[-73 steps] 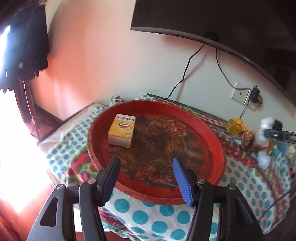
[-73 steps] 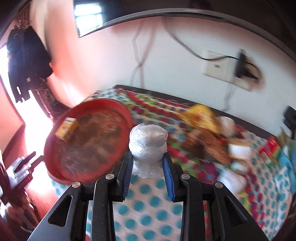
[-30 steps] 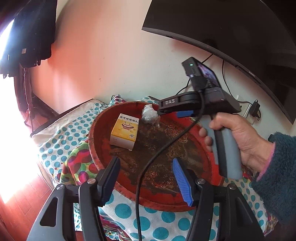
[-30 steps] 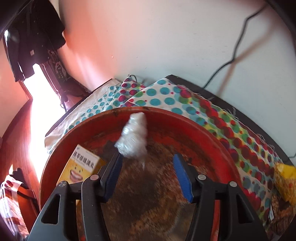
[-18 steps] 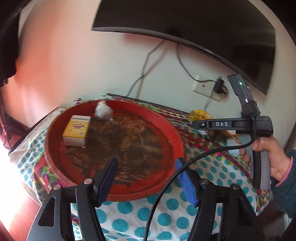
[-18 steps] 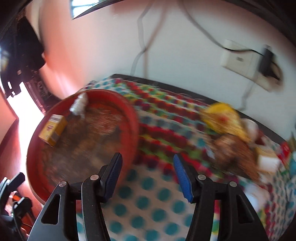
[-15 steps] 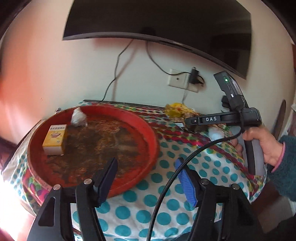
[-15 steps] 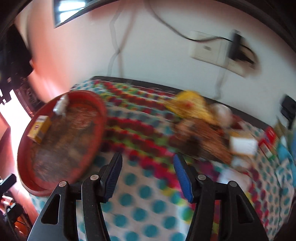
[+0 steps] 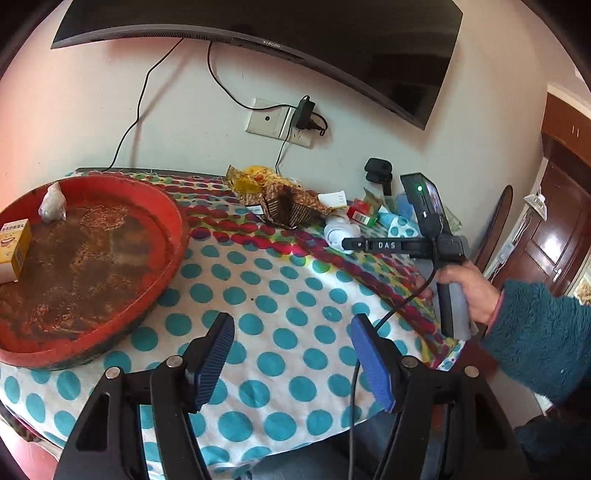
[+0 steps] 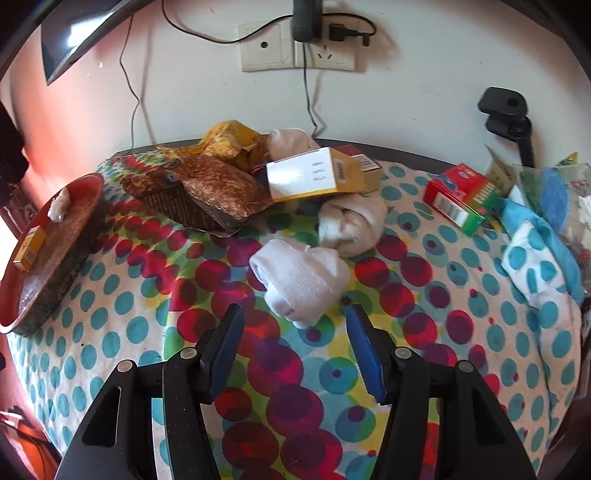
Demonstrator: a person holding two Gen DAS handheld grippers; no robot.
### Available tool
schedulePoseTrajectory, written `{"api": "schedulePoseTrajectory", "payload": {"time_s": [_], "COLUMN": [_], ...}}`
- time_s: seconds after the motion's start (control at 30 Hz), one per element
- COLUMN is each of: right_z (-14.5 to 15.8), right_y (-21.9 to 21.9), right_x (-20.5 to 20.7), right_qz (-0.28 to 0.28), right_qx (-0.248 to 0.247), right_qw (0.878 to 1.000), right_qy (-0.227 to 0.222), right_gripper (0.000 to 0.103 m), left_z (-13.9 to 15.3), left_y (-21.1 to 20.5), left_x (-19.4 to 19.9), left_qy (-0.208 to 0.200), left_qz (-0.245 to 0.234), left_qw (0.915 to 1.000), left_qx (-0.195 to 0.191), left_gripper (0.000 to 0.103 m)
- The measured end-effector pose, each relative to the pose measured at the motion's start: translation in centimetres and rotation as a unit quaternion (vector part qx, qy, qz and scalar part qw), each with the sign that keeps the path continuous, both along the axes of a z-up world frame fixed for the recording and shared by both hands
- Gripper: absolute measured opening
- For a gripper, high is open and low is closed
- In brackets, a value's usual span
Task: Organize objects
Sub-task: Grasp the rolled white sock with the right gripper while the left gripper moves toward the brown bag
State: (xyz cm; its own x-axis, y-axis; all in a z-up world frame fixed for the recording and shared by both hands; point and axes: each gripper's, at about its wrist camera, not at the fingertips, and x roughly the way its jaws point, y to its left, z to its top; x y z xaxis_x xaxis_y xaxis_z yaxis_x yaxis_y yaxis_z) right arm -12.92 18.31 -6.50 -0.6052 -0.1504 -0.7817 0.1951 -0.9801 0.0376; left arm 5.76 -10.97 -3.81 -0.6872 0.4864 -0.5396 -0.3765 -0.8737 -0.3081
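Observation:
A red round tray (image 9: 173, 225) at the table's left holds a yellow box (image 9: 13, 243) and a plastic-wrapped bundle (image 9: 51, 203); both also show in the right wrist view, the tray (image 10: 92, 206) far left. My right gripper (image 10: 295, 339) is open and empty, just short of a rolled white sock (image 10: 301, 280). A second white sock (image 10: 351, 221), a brown packet (image 10: 199, 192), a white-and-yellow box (image 10: 314, 175) and a red-green box (image 10: 461, 195) lie behind it. My left gripper (image 9: 291, 354) is open and empty above the dotted cloth.
The table wears a dotted cloth (image 9: 280, 291). A wall socket with plugs (image 10: 299, 48), cables and a TV (image 9: 258, 22) are on the wall. A black clamp mount (image 10: 506, 110) and blue cloths (image 10: 539, 240) stand at the right. The right-hand gripper body (image 9: 406, 245) shows in the left wrist view.
The right gripper let go of the wrapped bundle in the tray, then swung right to the socks. The left gripper view also turned right, away from the tray.

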Motion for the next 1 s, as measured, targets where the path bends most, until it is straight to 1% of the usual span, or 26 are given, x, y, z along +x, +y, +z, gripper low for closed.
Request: {"api": "schedulePoseTrajectory", "payload": {"time_s": [0.07,0.1,0.17,0.27,0.33,0.37,0.4,0.43,0.47,0.5,0.6,0.7,1.0], "right_z": [-0.2,-0.3,-1.0,-1.9,-2.4,-2.3,-2.3,-2.5,-2.7,-3.0,-3.0,-2.9,-2.7], "right_y": [-0.2,-0.3,-0.6,-0.7,-0.7,-0.8,-0.9,-1.1,-1.3,-1.7,-1.7,-1.8,-2.1], "right_x": [-0.7,-1.1,-2.2,-3.3,-3.7,-3.7,-3.6,-3.7,-3.7,-3.8,-3.7,-3.6,-3.0], "right_qz": [0.001,0.000,0.003,0.010,0.013,0.017,0.020,0.023,0.026,0.030,0.030,0.030,0.026], "right_qx": [-0.005,-0.006,-0.002,0.012,0.018,0.018,0.019,0.023,0.028,0.035,0.033,0.034,0.032], "right_qw": [1.000,1.000,1.000,1.000,1.000,1.000,1.000,0.999,0.999,0.999,0.999,0.999,0.999], "right_qy": [0.008,0.011,0.008,-0.001,-0.009,-0.005,-0.004,-0.012,-0.017,-0.027,-0.027,-0.027,-0.024], "right_gripper": [0.057,0.061,0.062,0.062,0.064,0.066,0.073,0.079,0.096,0.103,0.103,0.103,0.102], "left_z": [-0.1,-0.3,-0.9,-2.0,-2.5,-2.6,-2.8,-3.0,-3.2,-3.4,-3.8,-4.1,-4.6], "left_y": [0.2,0.2,0.0,0.3,0.2,0.3,0.2,0.3,0.3,0.4,0.6,0.8,1.6], "left_x": [0.2,0.0,-0.3,-0.9,-1.0,-1.1,-1.1,-1.3,-1.4,-1.4,-1.5,-1.6,-1.6], "left_qy": [0.012,0.006,-0.012,-0.035,-0.038,-0.040,-0.044,-0.048,-0.053,-0.055,-0.063,-0.070,-0.069], "left_qz": [0.024,0.027,0.030,0.042,0.043,0.045,0.043,0.042,0.043,0.044,0.046,0.044,0.046], "left_qw": [0.9991,0.9991,0.9990,0.9973,0.9968,0.9966,0.9967,0.9968,0.9965,0.9963,0.9950,0.9946,0.9929], "left_qx": [-0.032,-0.033,-0.029,-0.049,-0.055,-0.056,-0.053,-0.050,-0.048,-0.050,-0.062,-0.063,-0.086], "left_gripper": [0.068,0.068,0.068,0.068,0.068,0.068,0.068,0.068,0.068,0.068,0.068,0.068,0.068]}}
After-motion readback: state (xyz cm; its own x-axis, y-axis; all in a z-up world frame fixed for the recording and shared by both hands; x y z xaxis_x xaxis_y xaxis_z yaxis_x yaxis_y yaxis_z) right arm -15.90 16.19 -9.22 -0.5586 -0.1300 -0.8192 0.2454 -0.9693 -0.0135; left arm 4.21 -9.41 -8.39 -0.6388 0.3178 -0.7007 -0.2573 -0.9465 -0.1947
